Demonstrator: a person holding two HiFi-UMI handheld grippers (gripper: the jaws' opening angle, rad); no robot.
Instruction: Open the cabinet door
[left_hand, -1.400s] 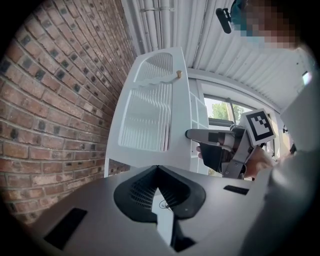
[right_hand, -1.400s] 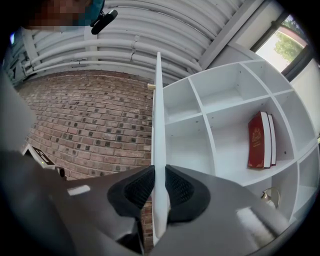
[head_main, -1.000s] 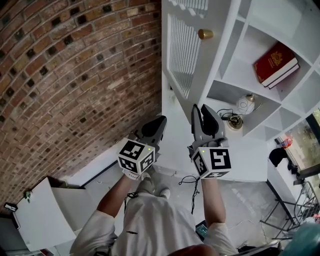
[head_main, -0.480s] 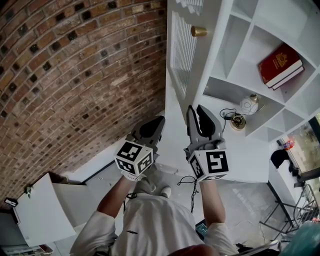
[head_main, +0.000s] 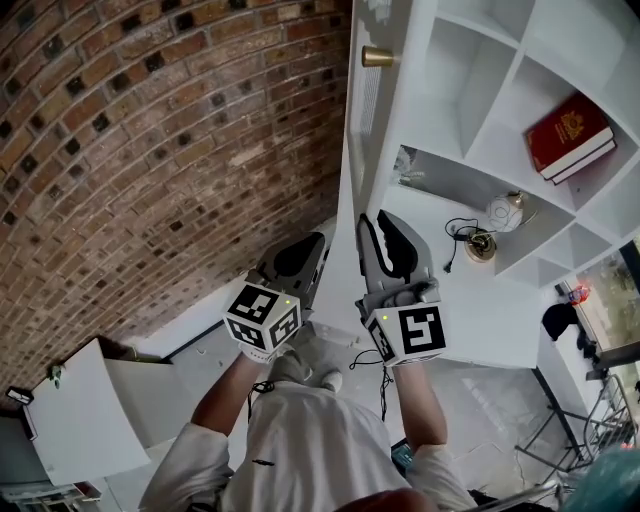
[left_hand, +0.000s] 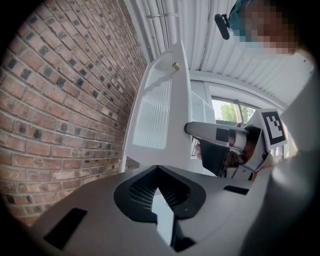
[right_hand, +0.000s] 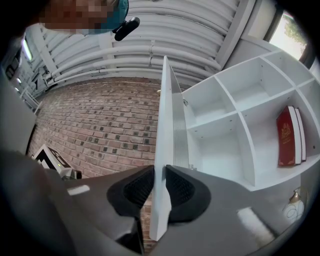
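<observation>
Pinches the door (right_hand: 164, 150) by its thin free edge with the right gripper (right_hand: 159, 170); ribbed black pads pressed flat against both painted faces, jaws parted only by the thickness of the board; smooth grey moulded shells curving away behind the pads.

Stands well open, edge-on in the head view, swung out from the shelves (head_main: 470, 100) toward the brick wall (head_main: 150, 150); a flat white panel with a framed field of fine horizontal louvres and a small round brass knob (head_main: 377, 56) high on its outer face.

Carries nothing in the left gripper (left_hand: 157, 169); jaw tips met in a point, a narrow wedge of gap behind them, grilled black pads bare; held clear of the door, just beside the right gripper on the wall side.

Bears at the rear of each gripper a cube (head_main: 262, 318) of black-and-white square markers, glossy and sharp-cornered.

Behind the door, rough red-brown brick with darker small headers and pale mortar lines, coarse against the door's even paint.

Inside the shelves, square white cubbies, matte and smooth; in one, a red hardback book (head_main: 570, 135) with a gold stamp on its cover, upright against the cubby's side; lower down, a round white ornament (head_main: 505, 210) with a thin black cord (head_main: 450, 235) looped near it.
</observation>
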